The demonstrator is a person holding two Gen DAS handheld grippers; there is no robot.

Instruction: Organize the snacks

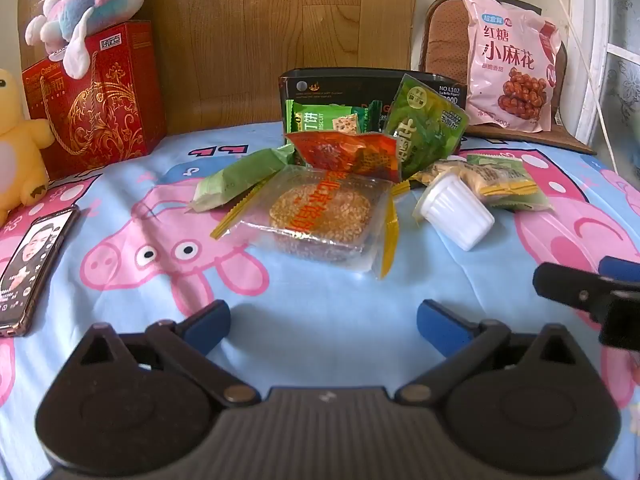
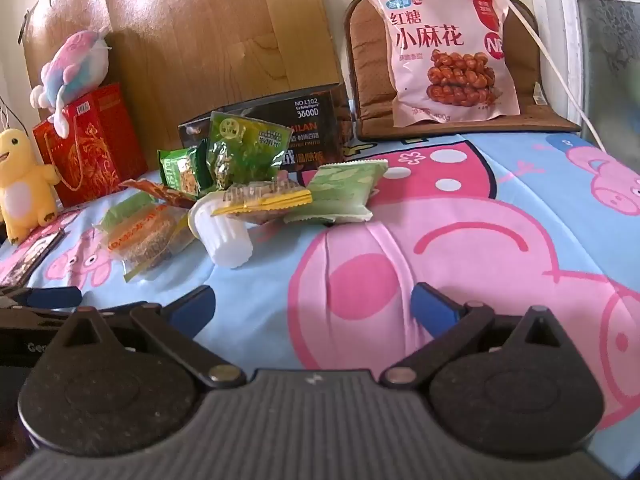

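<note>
A heap of snacks lies on the cartoon-pig sheet: a clear-wrapped round sesame cake [image 1: 320, 216] [image 2: 148, 240], a white jelly cup [image 1: 456, 212] [image 2: 224, 236] on its side, green packets [image 1: 428, 124] [image 2: 240, 148], an orange-red packet [image 1: 348, 152] and a pale green packet [image 2: 340, 196]. Behind them stands a black box [image 1: 360, 84] [image 2: 308, 120] with a green biscuit pack [image 1: 328, 118] in front. My left gripper [image 1: 323, 322] is open over bare sheet, short of the cake. My right gripper [image 2: 312, 306] is open too, nothing between its fingers, right of the heap.
A red gift box [image 1: 100, 96] with a plush fish [image 1: 88, 4] and a yellow plush [image 1: 16, 140] stand at the left. A phone [image 1: 32, 272] lies near the left edge. A big pink snack bag [image 1: 512, 60] [image 2: 448, 48] leans on a brown cushion [image 2: 472, 120] at the back right.
</note>
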